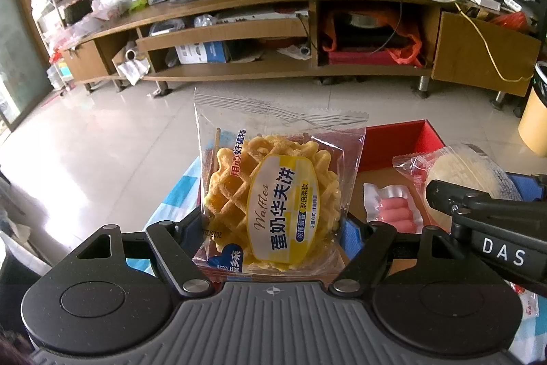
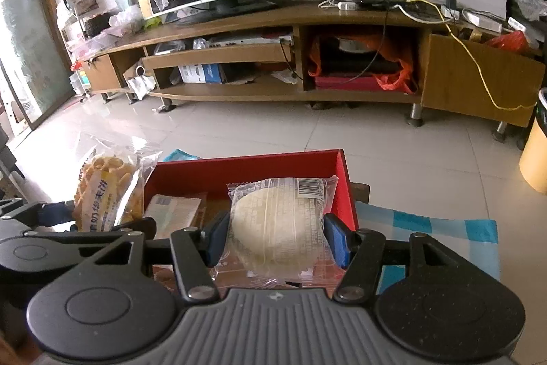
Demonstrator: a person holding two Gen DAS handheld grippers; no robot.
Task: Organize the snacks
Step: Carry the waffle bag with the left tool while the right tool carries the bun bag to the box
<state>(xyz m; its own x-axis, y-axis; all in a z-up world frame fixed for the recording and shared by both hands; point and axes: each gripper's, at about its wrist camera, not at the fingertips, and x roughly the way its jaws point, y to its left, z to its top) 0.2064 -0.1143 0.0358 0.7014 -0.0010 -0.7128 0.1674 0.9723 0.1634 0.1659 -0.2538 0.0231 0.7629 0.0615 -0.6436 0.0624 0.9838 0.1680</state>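
While both jaws grip snacks, L gripper [image 1: 273, 224] on waffle [image 1: 273, 194], R gripper [image 2: 277, 242] on cake [image 2: 277, 228], box [image 2: 246, 166] already holds some; these two left.

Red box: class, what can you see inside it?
Inside the red box lie a pale flat packet and a sausage pack. The held round cake hides the rest of the floor.

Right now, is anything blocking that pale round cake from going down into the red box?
Nothing visible does. The right gripper holds the pale round cake over the red box, which is open-topped. Another packet lies inside to the left, but the floor right below is hidden.
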